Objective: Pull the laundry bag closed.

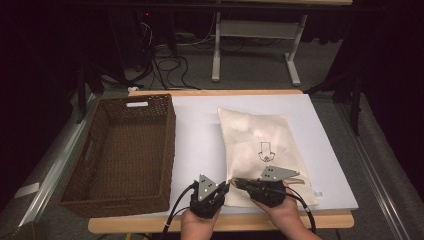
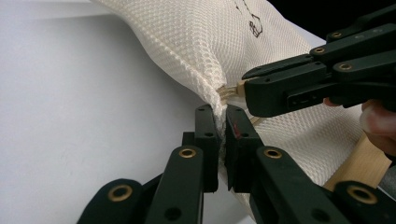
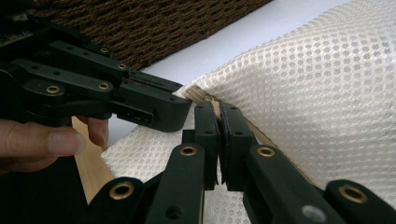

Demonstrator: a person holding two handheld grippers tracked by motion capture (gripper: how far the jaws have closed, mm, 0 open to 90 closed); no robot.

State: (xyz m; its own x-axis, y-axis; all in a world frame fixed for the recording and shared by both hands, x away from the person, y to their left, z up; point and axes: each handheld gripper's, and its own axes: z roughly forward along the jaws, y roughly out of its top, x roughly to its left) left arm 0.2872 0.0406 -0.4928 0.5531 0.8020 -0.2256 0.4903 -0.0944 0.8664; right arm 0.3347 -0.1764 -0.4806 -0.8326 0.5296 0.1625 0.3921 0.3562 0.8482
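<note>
A cream mesh bag [image 1: 255, 135] with a small black print lies flat on the white board [image 1: 197, 130], right of centre. Both grippers meet at its near left corner. My left gripper [image 2: 222, 119] is shut on the bag's mesh edge [image 2: 196, 37] at that corner, seen from above as left gripper [image 1: 223, 189]. My right gripper [image 3: 218, 112] is shut on a beige tab [image 2: 232, 91] sticking out of the same corner, and the mesh [image 3: 327, 84] rises to its right. The right gripper [image 1: 236, 182] comes in from the right, its tips almost touching the left gripper [image 3: 184, 105].
An empty brown wicker basket [image 1: 125, 150] stands on the left of the board, close to the hands; its wall [image 3: 140, 28] lies just beyond the grippers. A wooden table edge [image 1: 225, 221] runs along the front. Cables and a white table frame [image 1: 260, 35] lie on the floor beyond.
</note>
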